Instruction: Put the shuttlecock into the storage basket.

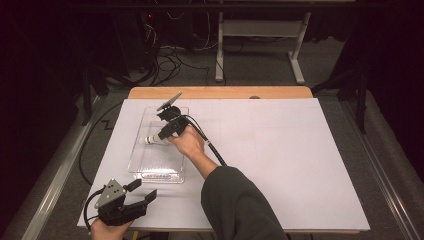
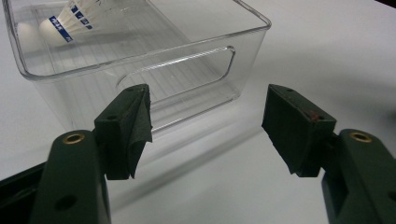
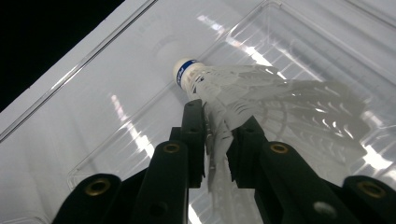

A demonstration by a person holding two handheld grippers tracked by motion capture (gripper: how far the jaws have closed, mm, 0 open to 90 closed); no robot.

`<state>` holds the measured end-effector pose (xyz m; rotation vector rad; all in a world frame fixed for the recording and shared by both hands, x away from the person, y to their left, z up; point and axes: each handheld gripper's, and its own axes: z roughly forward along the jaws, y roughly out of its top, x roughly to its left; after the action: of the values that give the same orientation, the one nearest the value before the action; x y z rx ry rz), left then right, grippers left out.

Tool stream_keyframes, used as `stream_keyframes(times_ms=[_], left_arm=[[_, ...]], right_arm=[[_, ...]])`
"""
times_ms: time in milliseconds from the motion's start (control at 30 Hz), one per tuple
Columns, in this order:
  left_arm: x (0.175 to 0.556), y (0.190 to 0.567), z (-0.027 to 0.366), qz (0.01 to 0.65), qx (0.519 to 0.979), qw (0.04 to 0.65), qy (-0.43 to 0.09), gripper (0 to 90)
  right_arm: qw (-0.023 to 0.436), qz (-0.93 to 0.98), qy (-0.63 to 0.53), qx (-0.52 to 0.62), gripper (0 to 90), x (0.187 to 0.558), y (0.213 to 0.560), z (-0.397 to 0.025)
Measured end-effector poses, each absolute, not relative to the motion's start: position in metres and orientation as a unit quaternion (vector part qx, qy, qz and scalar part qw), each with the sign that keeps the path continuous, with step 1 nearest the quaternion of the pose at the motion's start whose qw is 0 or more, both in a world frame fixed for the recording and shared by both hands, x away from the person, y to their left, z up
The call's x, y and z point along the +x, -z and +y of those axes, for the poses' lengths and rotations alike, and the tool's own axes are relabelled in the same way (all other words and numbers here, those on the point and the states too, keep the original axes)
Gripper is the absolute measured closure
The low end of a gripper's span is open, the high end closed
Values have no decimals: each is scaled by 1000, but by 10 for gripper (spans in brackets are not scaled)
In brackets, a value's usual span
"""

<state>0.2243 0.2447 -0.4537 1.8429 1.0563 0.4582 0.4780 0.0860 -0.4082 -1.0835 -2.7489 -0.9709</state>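
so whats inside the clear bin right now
A white shuttlecock with a blue-banded cork, its feathers pinched by the right gripper over the clear bin. The hand covers part of the floor there.

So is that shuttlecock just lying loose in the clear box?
No, the right gripper has its jaws shut on the shuttlecock, holding it over the clear box.

White shuttlecock (image 3: 243, 91) with blue band, clear ribbed bin (image 2: 243, 28), black gripper (image 3: 219, 135)
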Motion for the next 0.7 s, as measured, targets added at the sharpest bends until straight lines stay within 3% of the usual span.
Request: stream_keyframes(times_ms=[267,700], left_arm=[[225,454,246,431,751,465,-186,334],[224,453,245,430,751,465,-187,335]], right_arm=[[22,-884,307,-351,739,480,410,86],[6,-889,287,-357,717,477,399,80]])
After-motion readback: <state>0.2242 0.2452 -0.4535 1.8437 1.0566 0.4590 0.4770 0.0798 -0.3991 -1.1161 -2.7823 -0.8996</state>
